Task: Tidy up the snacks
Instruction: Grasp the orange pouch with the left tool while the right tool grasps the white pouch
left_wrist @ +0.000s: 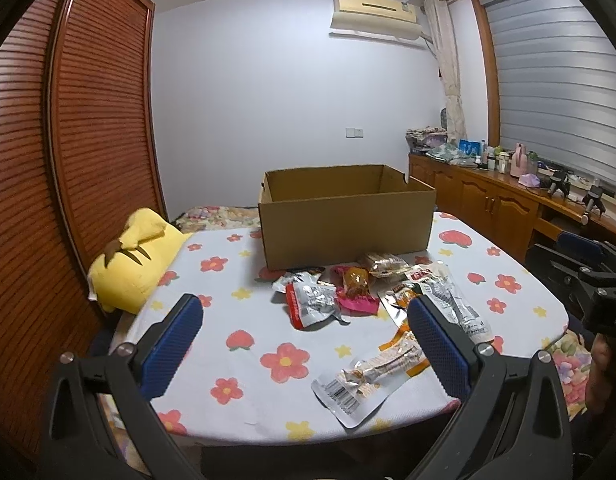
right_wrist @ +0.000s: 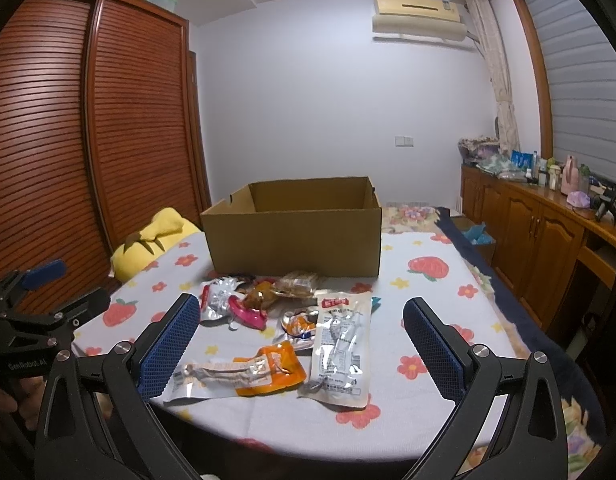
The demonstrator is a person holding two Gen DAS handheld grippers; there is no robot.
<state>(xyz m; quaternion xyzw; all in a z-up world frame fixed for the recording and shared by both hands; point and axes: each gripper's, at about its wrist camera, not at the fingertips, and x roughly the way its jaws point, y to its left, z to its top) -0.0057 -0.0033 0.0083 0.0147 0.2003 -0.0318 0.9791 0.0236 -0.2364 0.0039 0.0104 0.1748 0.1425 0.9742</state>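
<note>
- Left gripper [left_wrist: 304,318] and right gripper [right_wrist: 302,320]: both spread wide, holding nothing, above table edge.
- Loose foil and plastic snack packets [right_wrist: 276,328] piled on floral white tablecloth [right_wrist: 420,320], just before open brown cardboard box [right_wrist: 296,232].
- Yellow plush pillow [left_wrist: 136,264] left of box.
- Wooden louvered wardrobe [left_wrist: 68,160] beyond pillow.

A yellow plush pillow [left_wrist: 138,264] lies beside the louvred wardrobe [left_wrist: 88,128]; an air conditioner [left_wrist: 376,14] hangs above.
</note>
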